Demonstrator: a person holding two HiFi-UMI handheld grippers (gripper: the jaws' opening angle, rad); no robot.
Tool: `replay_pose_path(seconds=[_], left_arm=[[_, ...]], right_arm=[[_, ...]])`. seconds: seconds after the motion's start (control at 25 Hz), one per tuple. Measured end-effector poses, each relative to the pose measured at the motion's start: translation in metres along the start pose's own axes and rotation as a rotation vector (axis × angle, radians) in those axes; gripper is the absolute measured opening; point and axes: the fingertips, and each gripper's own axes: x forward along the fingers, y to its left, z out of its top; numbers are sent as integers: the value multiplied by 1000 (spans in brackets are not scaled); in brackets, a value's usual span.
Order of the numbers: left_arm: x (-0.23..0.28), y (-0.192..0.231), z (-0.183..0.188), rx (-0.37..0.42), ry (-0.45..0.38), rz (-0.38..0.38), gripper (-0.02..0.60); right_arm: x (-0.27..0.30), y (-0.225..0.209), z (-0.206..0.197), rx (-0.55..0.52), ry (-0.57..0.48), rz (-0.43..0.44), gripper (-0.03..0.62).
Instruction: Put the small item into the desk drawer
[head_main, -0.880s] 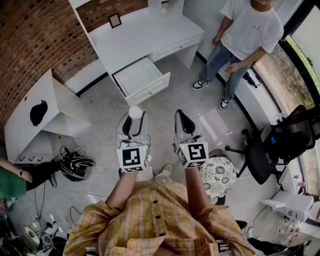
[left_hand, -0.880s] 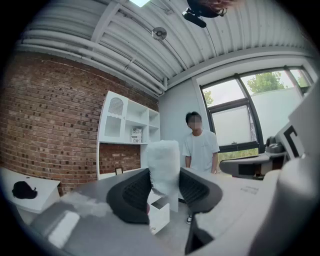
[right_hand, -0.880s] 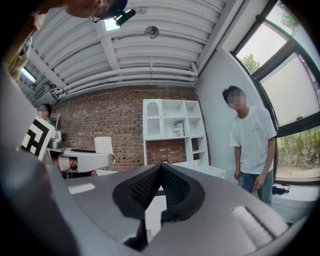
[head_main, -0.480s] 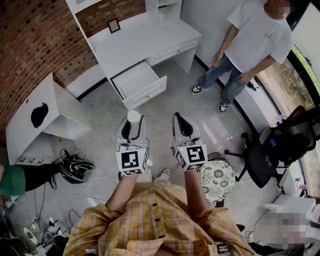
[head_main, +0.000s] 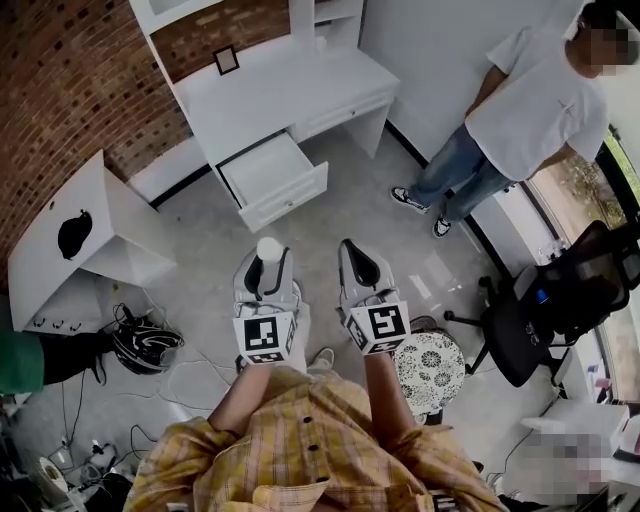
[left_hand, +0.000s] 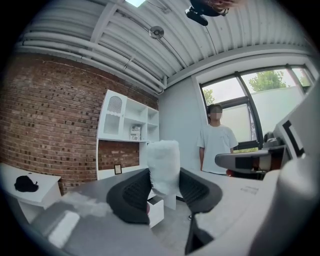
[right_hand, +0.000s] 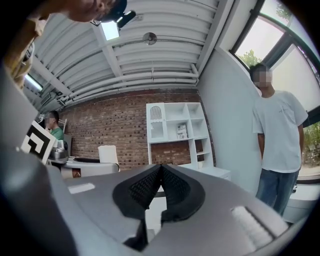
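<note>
My left gripper (head_main: 266, 264) is shut on a small white cylinder-shaped item (head_main: 269, 249), which stands upright between the black pads (left_hand: 135, 192) in the left gripper view, where the item (left_hand: 164, 165) rises above the jaws. My right gripper (head_main: 358, 262) is shut with nothing in it; its pads (right_hand: 145, 187) meet at the tips. Both grippers are held level over the grey floor. The white desk (head_main: 290, 75) stands ahead against the brick wall, and its drawer (head_main: 270, 175) is pulled open, well away from the grippers.
A person (head_main: 520, 120) in a white shirt and jeans stands at the right by the wall. A white side table (head_main: 70, 235) with a black object is at the left. A black office chair (head_main: 545, 315) and a patterned stool (head_main: 430, 360) are at the right. A helmet (head_main: 145, 340) and cables lie on the floor.
Desk and open drawer have shifted up and left in the head view. The person at the right has moved further right. Both grippers keep their grip and pose.
</note>
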Motion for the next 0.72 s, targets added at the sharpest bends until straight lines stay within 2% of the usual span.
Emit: replay_pose_path(seconds=[0.36, 0.72], left_arm=[[63, 16, -15, -32, 13, 5, 178], [176, 82, -12, -40, 6, 21, 178]], right_arm=[[50, -33, -6, -21, 15, -5, -8], [176, -66, -10, -18, 26, 14, -8]])
